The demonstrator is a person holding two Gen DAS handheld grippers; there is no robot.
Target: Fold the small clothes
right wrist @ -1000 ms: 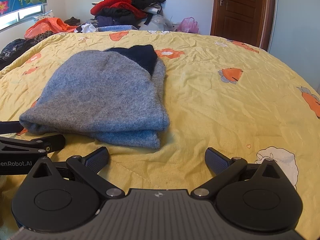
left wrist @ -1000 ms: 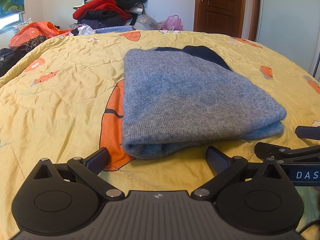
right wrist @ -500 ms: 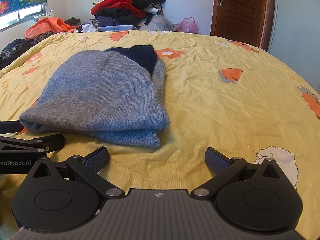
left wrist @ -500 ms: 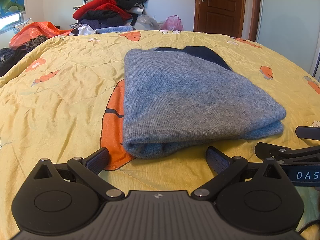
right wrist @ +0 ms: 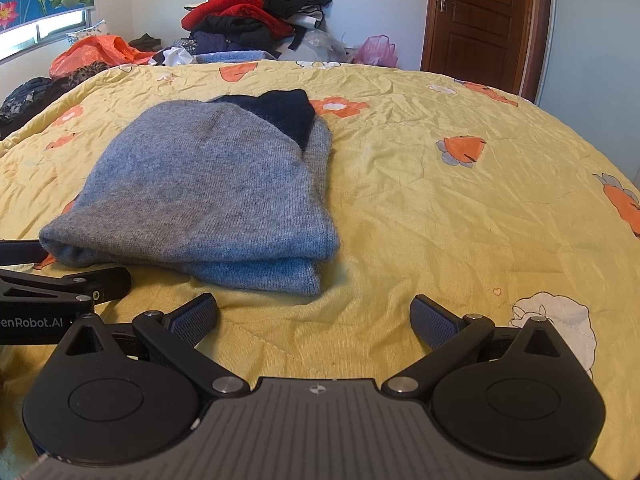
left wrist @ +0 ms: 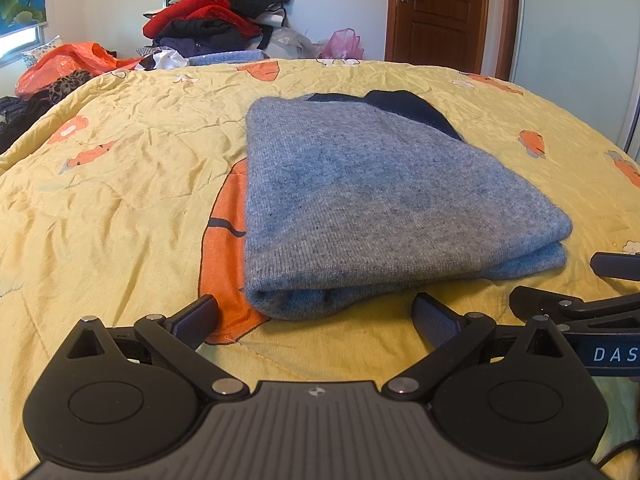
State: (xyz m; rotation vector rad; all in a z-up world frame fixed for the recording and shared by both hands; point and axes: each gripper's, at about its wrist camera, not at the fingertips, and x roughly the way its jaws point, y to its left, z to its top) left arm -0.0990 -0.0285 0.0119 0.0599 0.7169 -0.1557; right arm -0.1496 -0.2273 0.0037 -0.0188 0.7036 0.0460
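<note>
I see one folded grey sweater (left wrist: 372, 204) lying flat on the yellow bed (left wrist: 120, 208), a dark navy part showing at its far end. My two grippers sit low at its near edge: the left gripper (left wrist: 316, 316) with jaws apart and empty just before the fold, the right gripper (right wrist: 314, 316) likewise apart and empty beside the corner. One clothes pile (right wrist: 256, 12) stands beyond the bed, near one wooden door (right wrist: 480, 16).
</note>
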